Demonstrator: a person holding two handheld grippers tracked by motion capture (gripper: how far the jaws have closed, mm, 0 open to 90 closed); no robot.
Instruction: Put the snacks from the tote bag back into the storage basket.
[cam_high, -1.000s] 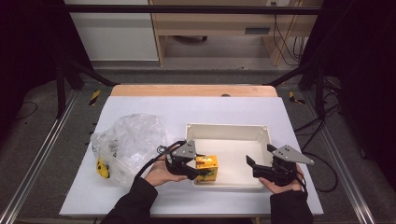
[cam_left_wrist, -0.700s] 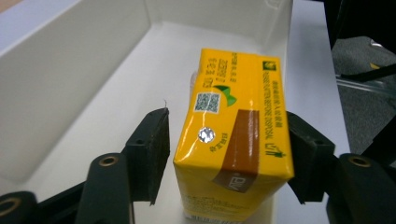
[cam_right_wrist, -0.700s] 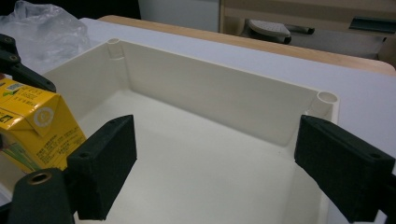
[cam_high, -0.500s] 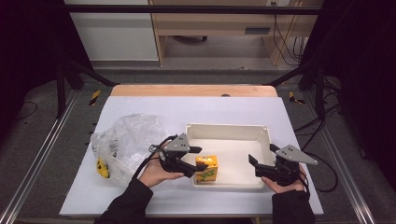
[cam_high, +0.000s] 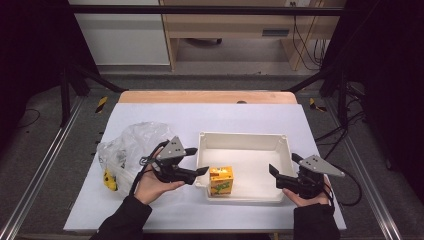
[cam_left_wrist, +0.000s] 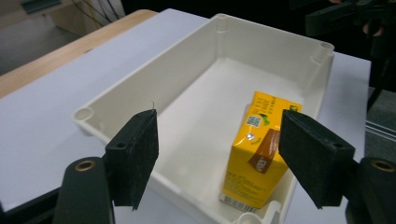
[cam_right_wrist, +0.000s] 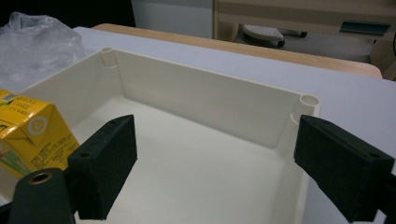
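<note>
Juice carton (cam_high: 221, 181) now in tray (cam_high: 243, 141), near-left corner.
L gripper (cam_high: 196, 171) just opened, nothing held; R gripper (cam_high: 273, 170) open, empty. More items left in plastic bag (cam_high: 127, 147).

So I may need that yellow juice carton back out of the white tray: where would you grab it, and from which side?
Grip the yellow carton across its two broad flat faces, above the tray rim. It stands upright in the near left corner, close to two walls, so a level approach is likely blocked. Coming straight down from above looks best, probably with the open left claw, which is nearest.
</note>
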